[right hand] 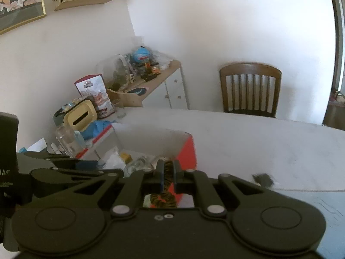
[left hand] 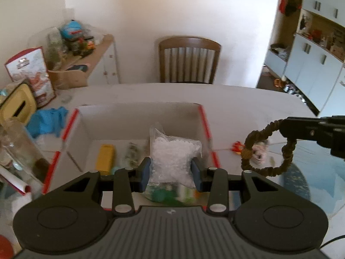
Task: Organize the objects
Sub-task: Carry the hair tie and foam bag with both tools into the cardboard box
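Note:
An open white cardboard box with red edges [left hand: 138, 118] stands on the table. In it lie a yellow block [left hand: 105, 158], a small glass item [left hand: 131, 155] and a clear bag of white pellets [left hand: 174, 155]. My left gripper [left hand: 171, 171] hangs over the box's near side, jaws apart on either side of the pellet bag. My right gripper [right hand: 168, 170] is shut on a brown braided cord loop [left hand: 267, 151], seen in the left wrist view hanging right of the box; the cord [right hand: 167, 172] shows between its pads.
A wooden chair [left hand: 188, 59] stands behind the table. At the left are a blue cloth [left hand: 47, 120], a yellow tissue box [left hand: 17, 105], a snack bag [left hand: 32, 75] and a clear jar [left hand: 15, 142]. A small dark object [right hand: 263, 179] lies on the table at right.

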